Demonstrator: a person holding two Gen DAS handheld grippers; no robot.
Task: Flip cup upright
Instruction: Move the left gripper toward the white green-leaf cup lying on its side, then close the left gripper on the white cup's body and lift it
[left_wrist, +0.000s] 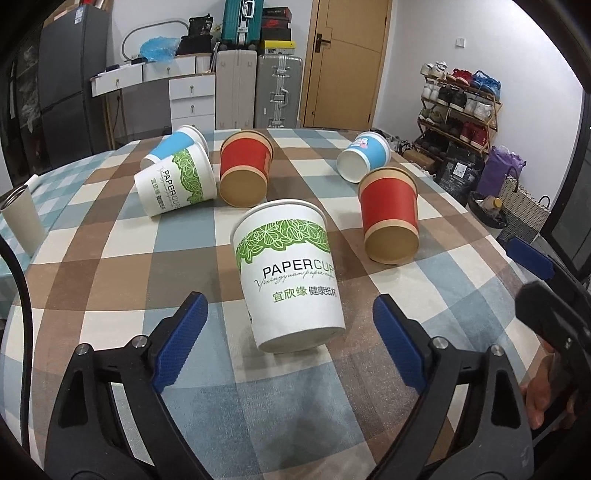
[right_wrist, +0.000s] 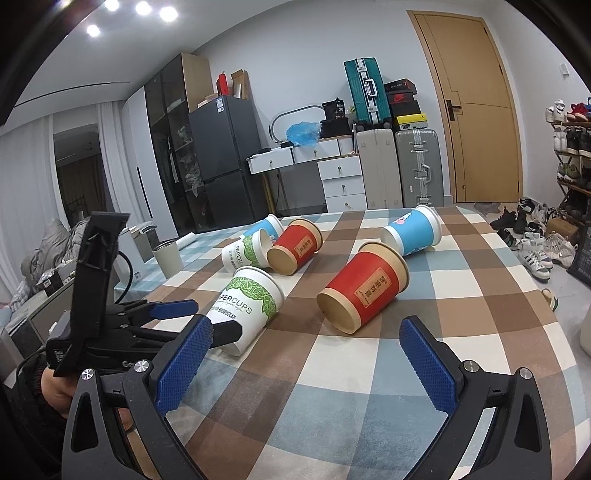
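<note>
Several paper cups lie on their sides on a checked tablecloth (left_wrist: 110, 266). The nearest white cup with green leaves (left_wrist: 290, 273) lies with its base toward my left gripper (left_wrist: 290, 314), which is open with a finger on either side of the base, not touching. It also shows in the right wrist view (right_wrist: 247, 306), with the left gripper (right_wrist: 207, 317) beside it. A red cup (right_wrist: 364, 291) lies ahead of my right gripper (right_wrist: 306, 339), which is open and empty. Further back lie a second white cup (left_wrist: 175, 184), a second red cup (left_wrist: 245, 171) and two blue cups (left_wrist: 364, 157).
A grey tumbler (left_wrist: 22, 219) stands upright at the table's left edge. The right gripper's body (left_wrist: 546, 295) and a hand are at the right of the left wrist view. Beyond the table are drawers, suitcases (left_wrist: 279, 92), a door and a shoe rack (left_wrist: 458, 107).
</note>
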